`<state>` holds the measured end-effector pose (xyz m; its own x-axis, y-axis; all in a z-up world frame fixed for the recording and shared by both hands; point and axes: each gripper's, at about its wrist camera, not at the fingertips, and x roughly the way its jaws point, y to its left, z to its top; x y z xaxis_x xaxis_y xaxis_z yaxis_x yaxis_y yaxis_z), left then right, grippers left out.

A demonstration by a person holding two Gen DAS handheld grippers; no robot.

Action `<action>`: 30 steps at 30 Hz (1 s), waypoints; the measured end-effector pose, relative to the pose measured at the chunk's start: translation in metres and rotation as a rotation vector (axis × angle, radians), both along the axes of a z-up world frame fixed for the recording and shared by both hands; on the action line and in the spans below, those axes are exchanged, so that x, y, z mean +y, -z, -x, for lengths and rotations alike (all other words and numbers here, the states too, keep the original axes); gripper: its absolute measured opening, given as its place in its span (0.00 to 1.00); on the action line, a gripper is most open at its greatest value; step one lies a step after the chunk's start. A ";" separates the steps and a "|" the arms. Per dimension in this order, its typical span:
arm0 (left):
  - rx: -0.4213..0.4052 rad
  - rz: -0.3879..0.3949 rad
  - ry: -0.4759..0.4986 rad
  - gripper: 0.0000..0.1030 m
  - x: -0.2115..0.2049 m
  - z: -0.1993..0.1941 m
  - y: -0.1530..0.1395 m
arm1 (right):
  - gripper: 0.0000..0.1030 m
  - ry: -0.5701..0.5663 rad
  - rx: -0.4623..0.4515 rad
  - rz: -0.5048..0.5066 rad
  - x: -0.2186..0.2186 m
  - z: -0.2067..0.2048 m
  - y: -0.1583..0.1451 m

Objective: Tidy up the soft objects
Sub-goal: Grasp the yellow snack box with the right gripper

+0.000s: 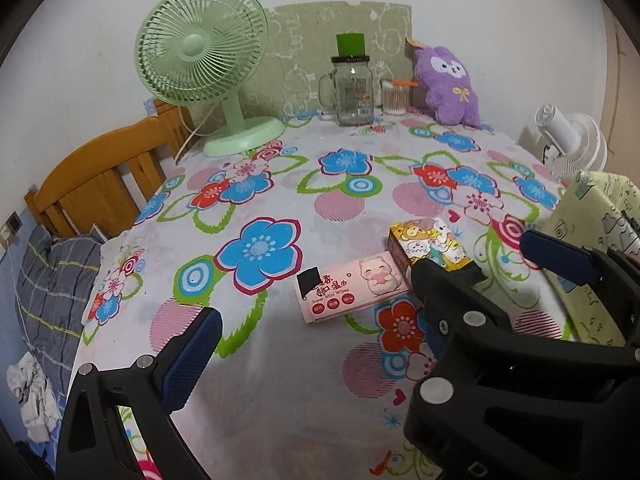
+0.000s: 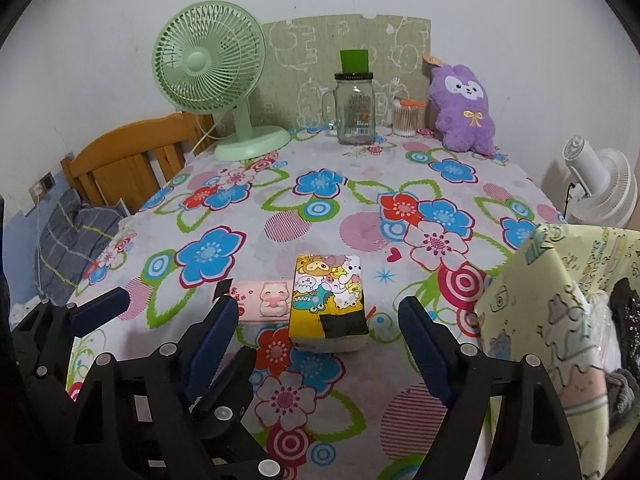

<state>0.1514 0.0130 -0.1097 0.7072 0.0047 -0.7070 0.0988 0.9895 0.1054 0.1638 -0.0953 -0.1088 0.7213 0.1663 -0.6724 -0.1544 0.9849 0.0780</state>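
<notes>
A pink wipes pack (image 1: 352,288) lies flat on the flowered tablecloth (image 1: 260,184), just ahead of my left gripper (image 1: 320,324), which is open and touches nothing. Right beside it lies a yellow cartoon tissue pack (image 2: 328,300). It sits between the fingertips of my right gripper (image 2: 320,308), whose pads stand apart from its sides, so that gripper is open. In the right wrist view the wipes pack (image 2: 264,300) is partly hidden behind the right gripper's left finger, and one finger (image 2: 100,306) of the left gripper shows at the far left. A purple plush toy (image 2: 466,108) leans against the back wall.
At the back stand a green desk fan (image 2: 224,92), a glass jar mug (image 2: 354,108) and a tub of cotton swabs (image 2: 408,120). A pale yellow cartoon-print box (image 2: 560,300) rises at the right edge. Beyond it is a white fan (image 2: 604,188). A wooden headboard (image 1: 104,172) and bedding lie to the left.
</notes>
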 end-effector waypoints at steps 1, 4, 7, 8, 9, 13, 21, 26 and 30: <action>0.006 -0.004 0.007 1.00 0.000 -0.002 0.001 | 0.80 0.000 0.005 -0.001 0.000 -0.002 0.002; 0.025 -0.019 0.028 0.99 0.000 -0.009 0.005 | 0.79 0.002 0.017 -0.006 0.001 -0.009 0.006; 0.042 -0.024 0.046 0.99 -0.001 -0.015 0.007 | 0.77 0.001 0.030 -0.013 0.001 -0.015 0.010; 0.047 -0.025 0.051 0.99 -0.001 -0.017 0.008 | 0.75 -0.002 0.036 -0.014 0.001 -0.016 0.011; 0.051 -0.029 0.055 0.99 -0.002 -0.019 0.009 | 0.74 -0.004 0.039 -0.013 0.002 -0.018 0.011; 0.065 -0.049 0.072 0.99 -0.004 -0.025 0.013 | 0.71 -0.005 0.048 -0.003 0.002 -0.023 0.015; 0.092 -0.094 0.102 0.99 -0.009 -0.036 0.019 | 0.49 -0.020 0.093 0.006 0.003 -0.036 0.023; 0.096 -0.108 0.136 0.99 -0.013 -0.041 0.019 | 0.45 -0.018 0.107 0.008 0.000 -0.041 0.025; 0.104 -0.089 0.154 0.99 -0.013 -0.048 0.020 | 0.41 0.003 0.112 0.006 -0.005 -0.044 0.025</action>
